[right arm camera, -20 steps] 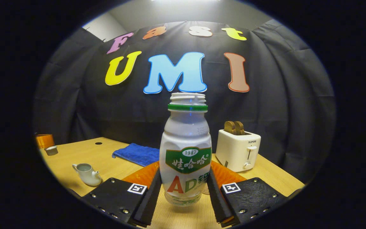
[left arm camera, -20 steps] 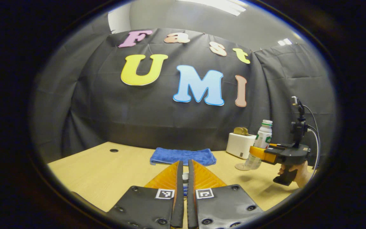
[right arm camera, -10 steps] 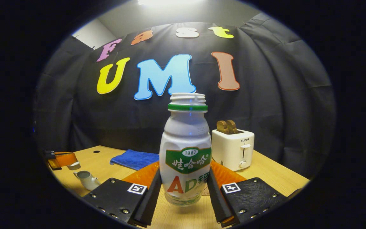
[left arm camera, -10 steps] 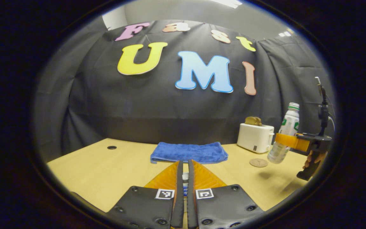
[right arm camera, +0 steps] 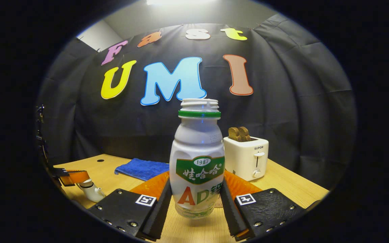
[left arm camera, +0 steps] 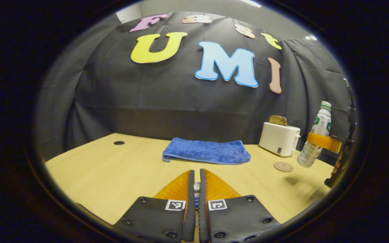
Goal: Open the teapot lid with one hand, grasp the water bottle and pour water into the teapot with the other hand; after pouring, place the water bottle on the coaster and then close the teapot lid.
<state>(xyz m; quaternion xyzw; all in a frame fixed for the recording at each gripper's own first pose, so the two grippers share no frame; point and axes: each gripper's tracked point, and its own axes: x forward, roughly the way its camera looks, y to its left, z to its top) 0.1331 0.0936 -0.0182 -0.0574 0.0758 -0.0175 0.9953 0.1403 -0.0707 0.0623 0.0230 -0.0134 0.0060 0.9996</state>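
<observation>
While the light wooden tabletop (left arm camera: pixel 106 175) carries every item in the booth, the remaining things follow in descending size. A folded blue terry towel (left arm camera: pixel 206 152) lies flat toward the back of the table, near the black cloth wall. To the right of it stands a white two-slot toaster (right arm camera: pixel 245 157) with brown bread slices upright in its slots.

The right gripper (right arm camera: pixel 196 199) has its jaws pinched on the lower body of a white plastic bottle with a green neck ring and no cap (right arm camera: pixel 197 162), one finger pressing on each side. In the left gripper view the bottle hangs clear of the table with its shadow below it, tilted slightly, its neck leaning toward the right of that view. A hand (left arm camera: pixel 338 165) grips the handle beneath this gripper.

The small white ceramic teapot (right arm camera: pixel 91 190) sits at the left of the table in the right gripper view, spout pointing left. The left gripper (left arm camera: pixel 194 192) is positioned directly over it, and its jaws are drawn almost together on a small pale piece between the fingertips; whether that piece is the lid knob cannot be told. In the right gripper view the lid rests at the teapot opening.

The small round brown coaster (left arm camera: pixel 283 166) lies flat between the toaster and the suspended bottle, bare.
</observation>
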